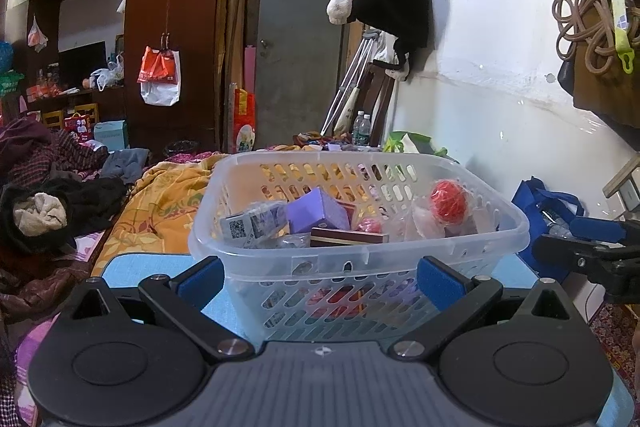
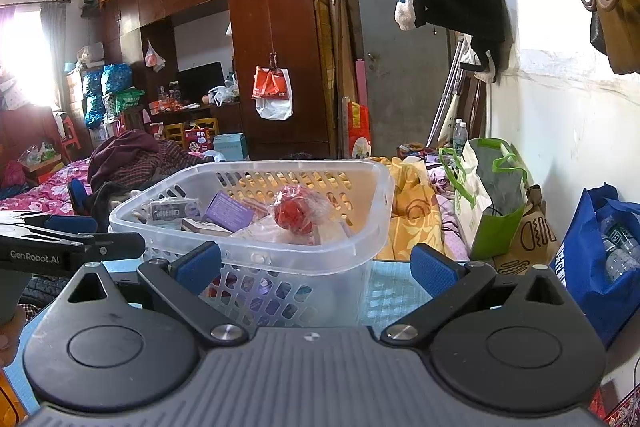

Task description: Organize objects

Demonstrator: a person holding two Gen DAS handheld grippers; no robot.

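A clear slotted plastic basket [image 1: 400, 251] stands on a light blue mat [image 1: 132, 267]. Inside lie a purple box [image 1: 316, 211], a red ball in clear wrap [image 1: 448, 203], a dark flat box [image 1: 348, 237] and a printed carton [image 1: 248, 223]. My left gripper [image 1: 318, 281] is open and empty, its blue pads either side of the basket's near wall. My right gripper [image 2: 316, 265] is open and empty, facing the basket [image 2: 360, 211] at its right corner. The red ball [image 2: 294, 213] and purple box [image 2: 230, 211] show there too. Each gripper shows at the edge of the other's view.
The mat lies on a bed with a yellow blanket [image 1: 160, 195] and heaped clothes [image 1: 52, 187]. A green-handled bag [image 2: 488, 195] and a blue bag with bottles [image 2: 592, 259] stand by the white wall at right. A wardrobe and grey door are behind.
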